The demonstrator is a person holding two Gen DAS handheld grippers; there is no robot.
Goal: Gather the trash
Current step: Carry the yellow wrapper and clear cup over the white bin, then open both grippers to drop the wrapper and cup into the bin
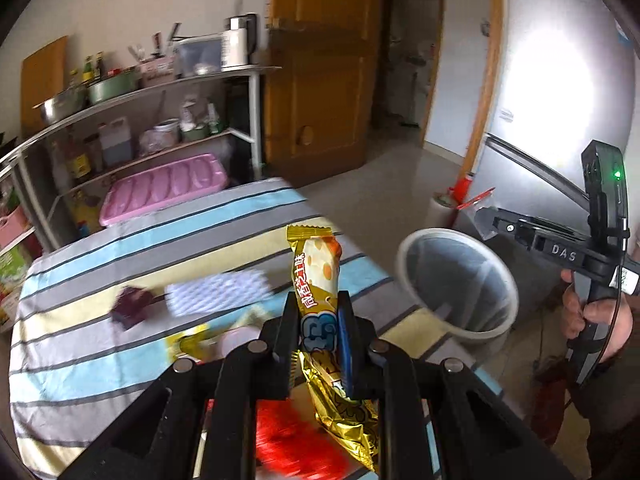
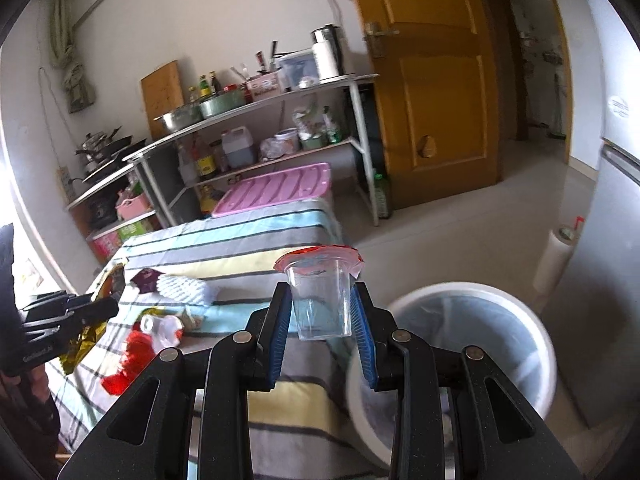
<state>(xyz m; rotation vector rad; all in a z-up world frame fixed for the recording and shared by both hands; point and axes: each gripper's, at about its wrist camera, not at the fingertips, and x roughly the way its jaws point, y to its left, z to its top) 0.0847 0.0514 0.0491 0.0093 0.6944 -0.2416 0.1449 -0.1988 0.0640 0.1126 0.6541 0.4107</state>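
My left gripper (image 1: 318, 304) is shut on a gold snack wrapper (image 1: 316, 268) that stands upright above the striped table (image 1: 80, 344). My right gripper (image 2: 322, 292) is shut on a clear plastic cup (image 2: 318, 300) with a peeled red foil lid (image 2: 320, 254). The white trash bin (image 2: 472, 356) stands on the floor just right of the table's edge, also in the left wrist view as the bin (image 1: 460, 280). Still on the cloth lie a white foam sleeve (image 2: 184, 290), a maroon wrapper (image 2: 145, 279), a red wrapper (image 2: 128, 364) and a crumpled white piece (image 2: 164, 328).
A metal shelf rack (image 2: 256, 108) with pots and bottles lines the back wall, with a pink-lidded box (image 2: 276, 188) under it. A wooden door (image 2: 432, 80) stands beyond. A silver fridge (image 2: 616, 216) is at the right with a paper roll (image 2: 556, 256) beside it.
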